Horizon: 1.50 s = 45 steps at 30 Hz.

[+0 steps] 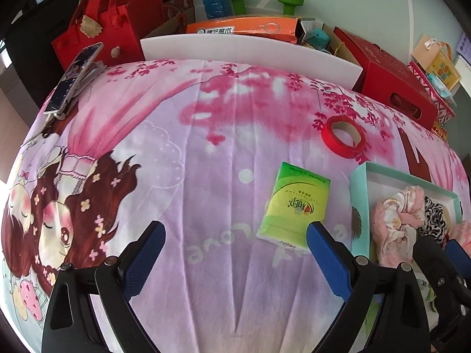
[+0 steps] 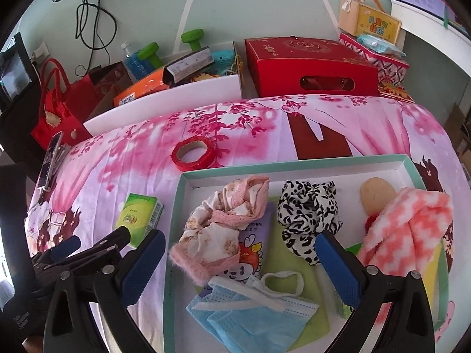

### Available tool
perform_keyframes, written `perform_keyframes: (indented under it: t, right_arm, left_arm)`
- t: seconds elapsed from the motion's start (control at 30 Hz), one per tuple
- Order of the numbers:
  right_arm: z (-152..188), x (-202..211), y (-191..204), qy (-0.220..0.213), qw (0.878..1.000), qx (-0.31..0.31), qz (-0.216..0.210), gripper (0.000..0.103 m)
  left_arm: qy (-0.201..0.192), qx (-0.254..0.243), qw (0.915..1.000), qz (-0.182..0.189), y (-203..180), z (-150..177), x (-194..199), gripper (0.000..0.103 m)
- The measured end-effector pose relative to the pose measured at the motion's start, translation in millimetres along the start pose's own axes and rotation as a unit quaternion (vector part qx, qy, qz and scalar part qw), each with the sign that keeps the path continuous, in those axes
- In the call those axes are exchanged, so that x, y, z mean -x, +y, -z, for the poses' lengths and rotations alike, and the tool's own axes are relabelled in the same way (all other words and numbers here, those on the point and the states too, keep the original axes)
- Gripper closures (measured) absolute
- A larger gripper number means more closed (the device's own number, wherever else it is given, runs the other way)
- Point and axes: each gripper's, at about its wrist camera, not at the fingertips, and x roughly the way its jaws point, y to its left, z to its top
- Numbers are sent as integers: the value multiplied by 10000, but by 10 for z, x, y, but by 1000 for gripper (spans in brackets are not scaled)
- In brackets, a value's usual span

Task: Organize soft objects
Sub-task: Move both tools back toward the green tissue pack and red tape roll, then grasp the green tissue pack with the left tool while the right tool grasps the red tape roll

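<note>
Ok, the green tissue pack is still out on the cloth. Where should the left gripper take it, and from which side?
Grip the green tissue pack across its narrow width, near the middle, coming down from above. It lies flat on the bedsheet, long axis pointing away, just ahead of the open left gripper, with free cloth on both long sides.

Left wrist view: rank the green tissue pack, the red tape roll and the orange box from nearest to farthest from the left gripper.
1. green tissue pack: nearest, lying on the cloth just ahead of the right-hand finger of the left gripper.
2. red tape roll: farther ahead, to the right, also on the cloth.
3. orange box: farthest, behind the white board at the cloth's far edge.
</note>
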Motion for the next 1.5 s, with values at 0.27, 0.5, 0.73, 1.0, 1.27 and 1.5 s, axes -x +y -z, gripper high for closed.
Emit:
perform_keyframes:
  t: [0.27, 0.5, 0.73, 1.0, 1.27, 1.5]
  right_arm:
    - [-65, -97, -84, 52, 9998, -195, -78, 0]
    - [-195, -147, -37, -21, 9999, -118, -89, 0]
    - [-332, -297, 53, -31, 9998, -24, -197, 0]
    - [-496, -474, 172, -34, 9995, 135, -299, 0]
    - [-690, -671, 383, 16, 9979, 563, -327, 0]
    - [-796, -937, 541, 279, 9958, 797, -347, 3]
  left_arm:
    - [18, -221, 9995, 203, -124, -22, -88, 6]
    - [8, -307, 9991, 293, -191, -64, -210, 7]
    - [72, -371, 9984, 410, -196, -86, -276, 17]
    - [-28, -412, 9982, 429, -187, -183, -326, 46]
    - [-237, -64, 9983, 523, -14, -344, -345, 55]
    - [-420, 199, 9981, 406, 125, -446, -352, 55]
